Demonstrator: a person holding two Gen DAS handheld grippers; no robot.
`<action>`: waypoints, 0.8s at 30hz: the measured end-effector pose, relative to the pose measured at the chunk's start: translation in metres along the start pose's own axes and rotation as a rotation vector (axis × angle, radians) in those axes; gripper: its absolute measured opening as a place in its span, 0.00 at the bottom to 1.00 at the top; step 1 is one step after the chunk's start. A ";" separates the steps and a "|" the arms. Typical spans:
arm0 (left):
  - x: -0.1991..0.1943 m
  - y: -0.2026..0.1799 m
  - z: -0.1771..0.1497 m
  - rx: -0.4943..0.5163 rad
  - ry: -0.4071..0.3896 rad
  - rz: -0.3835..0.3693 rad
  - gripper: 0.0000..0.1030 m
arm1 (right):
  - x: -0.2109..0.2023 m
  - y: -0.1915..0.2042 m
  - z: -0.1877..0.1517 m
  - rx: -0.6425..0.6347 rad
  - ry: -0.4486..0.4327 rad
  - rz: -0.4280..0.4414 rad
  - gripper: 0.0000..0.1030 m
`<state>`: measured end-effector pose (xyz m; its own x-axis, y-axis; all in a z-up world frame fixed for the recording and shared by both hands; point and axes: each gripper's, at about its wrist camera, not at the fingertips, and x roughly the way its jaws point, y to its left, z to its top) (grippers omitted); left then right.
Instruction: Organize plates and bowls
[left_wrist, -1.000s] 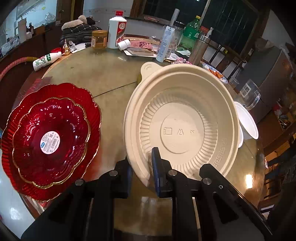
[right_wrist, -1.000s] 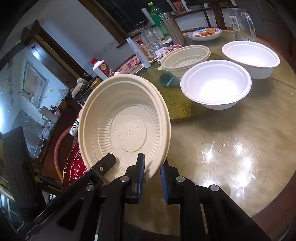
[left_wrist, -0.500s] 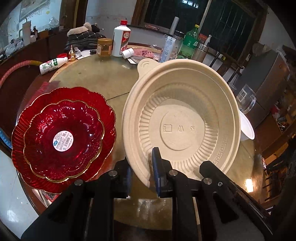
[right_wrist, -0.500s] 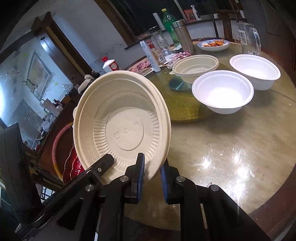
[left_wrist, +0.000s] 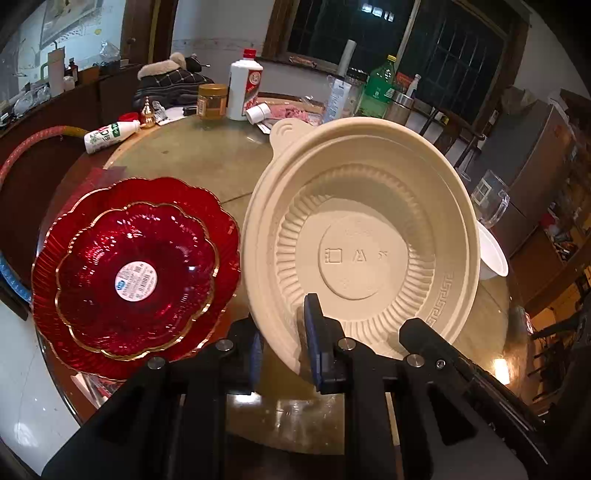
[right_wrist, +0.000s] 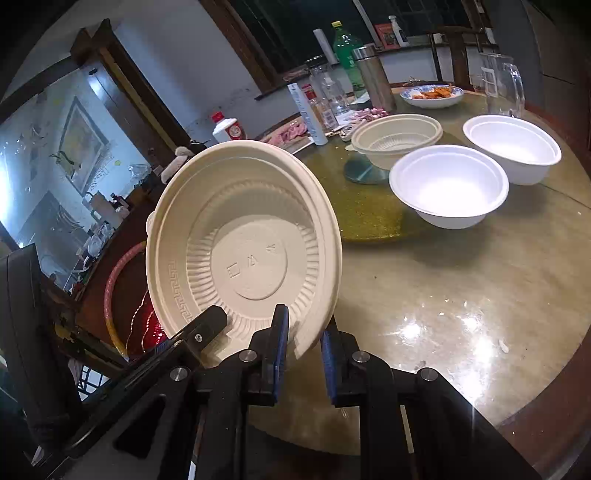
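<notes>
Two grippers clamp one beige bowl (left_wrist: 362, 236) by its rim, tilted up above the tabletop (right_wrist: 443, 295): the left gripper (left_wrist: 282, 343) and the right gripper (right_wrist: 301, 341) each have jaws nearly closed on the rim. Left of the left jaws lie stacked red plates (left_wrist: 133, 269). Ahead-right of the right jaws sit two white bowls (right_wrist: 448, 184) and another beige bowl (right_wrist: 397, 138).

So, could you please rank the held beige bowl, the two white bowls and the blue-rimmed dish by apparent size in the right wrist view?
1. Held beige bowl, enlarged by nearness.
2. Nearer white bowl and farther white bowl: probably alike.
3. Blue-rimmed dish, farthest, so unsure.
</notes>
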<state>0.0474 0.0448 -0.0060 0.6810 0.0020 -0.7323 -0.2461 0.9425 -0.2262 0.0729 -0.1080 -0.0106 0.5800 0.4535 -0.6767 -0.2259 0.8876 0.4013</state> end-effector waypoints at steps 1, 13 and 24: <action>-0.001 0.002 0.000 -0.003 -0.005 0.002 0.18 | 0.001 0.002 0.000 -0.006 0.000 0.003 0.16; -0.017 0.036 0.006 -0.068 -0.038 -0.034 0.18 | 0.001 0.033 0.000 -0.072 -0.010 0.033 0.16; -0.052 0.052 0.011 -0.087 -0.154 -0.009 0.14 | -0.013 0.055 0.000 -0.126 -0.062 0.083 0.16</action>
<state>0.0072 0.0975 0.0273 0.7795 0.0509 -0.6244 -0.2937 0.9101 -0.2925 0.0531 -0.0647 0.0200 0.6015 0.5233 -0.6036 -0.3688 0.8521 0.3713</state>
